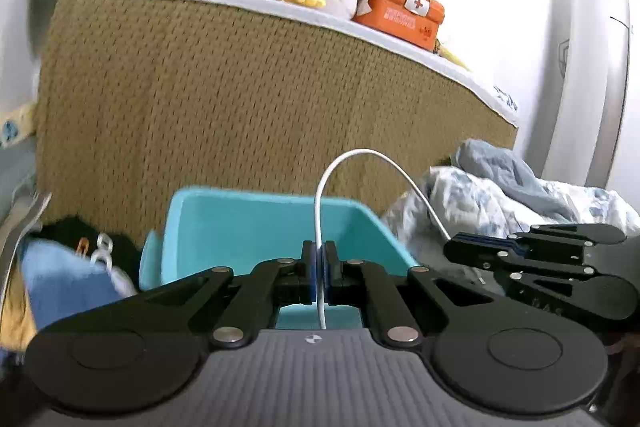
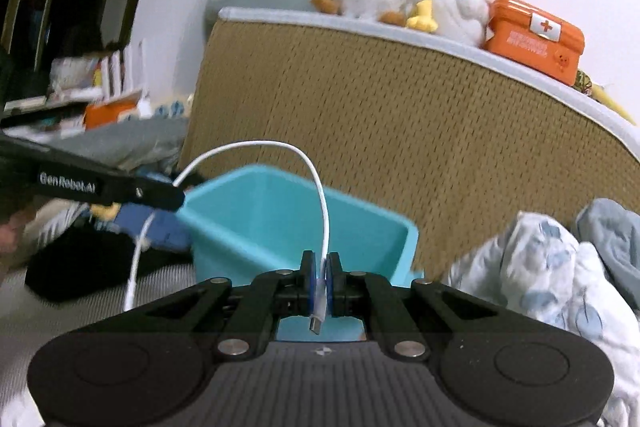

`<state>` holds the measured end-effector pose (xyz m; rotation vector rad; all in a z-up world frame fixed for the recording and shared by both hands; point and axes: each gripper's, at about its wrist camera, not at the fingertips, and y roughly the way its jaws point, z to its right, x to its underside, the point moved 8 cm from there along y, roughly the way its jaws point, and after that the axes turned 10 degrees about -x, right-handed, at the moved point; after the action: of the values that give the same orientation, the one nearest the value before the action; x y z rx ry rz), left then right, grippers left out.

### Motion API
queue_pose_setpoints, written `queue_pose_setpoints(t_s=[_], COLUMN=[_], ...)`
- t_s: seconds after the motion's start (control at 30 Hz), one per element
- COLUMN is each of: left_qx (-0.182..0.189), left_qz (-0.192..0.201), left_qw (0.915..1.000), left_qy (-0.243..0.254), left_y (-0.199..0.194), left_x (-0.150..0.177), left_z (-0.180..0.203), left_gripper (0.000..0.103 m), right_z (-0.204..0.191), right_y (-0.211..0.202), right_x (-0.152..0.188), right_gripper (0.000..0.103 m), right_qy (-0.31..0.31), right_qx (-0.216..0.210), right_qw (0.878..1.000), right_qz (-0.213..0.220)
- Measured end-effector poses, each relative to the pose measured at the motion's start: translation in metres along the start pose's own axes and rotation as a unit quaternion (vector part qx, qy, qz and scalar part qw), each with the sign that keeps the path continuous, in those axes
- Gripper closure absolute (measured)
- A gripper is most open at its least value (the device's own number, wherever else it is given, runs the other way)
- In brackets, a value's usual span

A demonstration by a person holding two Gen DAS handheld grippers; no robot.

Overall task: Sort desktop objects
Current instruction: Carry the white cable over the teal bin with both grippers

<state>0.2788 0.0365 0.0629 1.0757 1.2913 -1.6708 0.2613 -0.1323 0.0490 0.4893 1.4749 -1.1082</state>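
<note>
Left gripper (image 1: 319,275): nearest the left wrist camera; jaws pinched tight on the white cable (image 1: 320,211), which runs upright between the blue pads.
Right gripper (image 2: 320,281): jaws likewise clamped on the same cable, near its plug end; the metal connector (image 2: 316,325) hangs below the pads, pointing down and toward the camera.
Cable axis: from each grip it rises, arches over, and comes down to the other gripper, so the span between them forms a loop held in the air, above and in front of the teal bin (image 1: 256,227).
Loose end: in the right wrist view a further stretch of cable drops from the left gripper toward the grey surface below.
Teal bin: open top, interior looks empty where visible; rim just beyond both sets of fingers.
Edges: woven tan headboard (image 1: 240,99) stands close behind the bin.
Right side: crumpled floral bedding (image 2: 552,267) crowds the bin's right edge.
Left side: dark and blue clothing (image 1: 68,275) lies against the bin's left edge.
</note>
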Motion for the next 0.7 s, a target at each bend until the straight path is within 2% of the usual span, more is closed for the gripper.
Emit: queue_pose_setpoints(t_s=[0.33,0.5,0.7], left_qx=[-0.03,-0.047,-0.055], left_qz=[0.016,0.016,-0.01], left_qw=[0.9994,0.9986,0.9984], left_qy=[0.003,0.019,0.013], left_y=[0.068,0.092,0.113], left_x=[-0.036,-0.033,-0.017], left_z=[-0.001,-0.003,-0.013], left_gripper=[0.099,0.099,0.099], right_z=[0.039,0.053,0.06], right_y=[0.056,0.081,0.104], right_x=[-0.026,-0.026,-0.014], right_gripper=[0.097,0.097,0.097], right_qy=[0.058,0.078,0.103], right_qx=[-0.003,-0.006,-0.017], right_qw=[0.997,0.996,0.994], right_qz=[0.045,0.049,0.034])
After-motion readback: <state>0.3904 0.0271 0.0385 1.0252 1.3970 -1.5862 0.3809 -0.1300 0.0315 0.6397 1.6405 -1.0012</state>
